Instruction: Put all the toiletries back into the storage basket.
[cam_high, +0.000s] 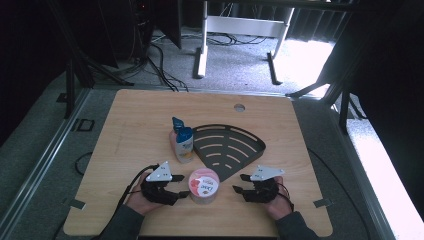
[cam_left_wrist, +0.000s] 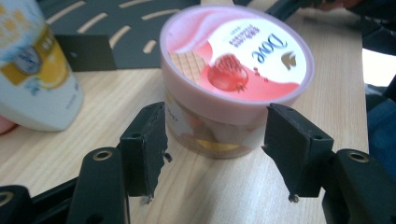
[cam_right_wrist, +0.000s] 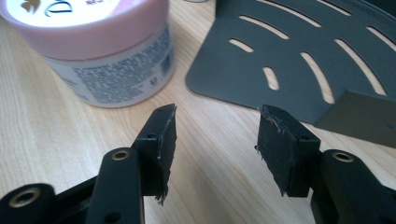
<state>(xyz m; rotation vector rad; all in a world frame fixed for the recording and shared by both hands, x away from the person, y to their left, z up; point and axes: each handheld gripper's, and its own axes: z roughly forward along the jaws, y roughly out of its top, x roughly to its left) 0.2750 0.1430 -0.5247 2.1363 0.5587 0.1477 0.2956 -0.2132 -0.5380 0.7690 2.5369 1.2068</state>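
Pink-lidded Dove jar (cam_high: 203, 186) stands upright on the wooden table (cam_high: 125, 130), just beside the pointed near corner of the dark slotted shelf plate (cam_high: 227, 145). Left gripper (cam_left_wrist: 215, 140) sits level at the jar's left; its jaws are spread to either side of the jar's base, and the pads look just clear of the wall. Right gripper (cam_right_wrist: 215, 140) is right of the jar, near the plate's near edge, jaws apart with only bare table between them. Two bottles (cam_high: 182, 142) stand touching each other at the plate's left edge, beyond the jar.
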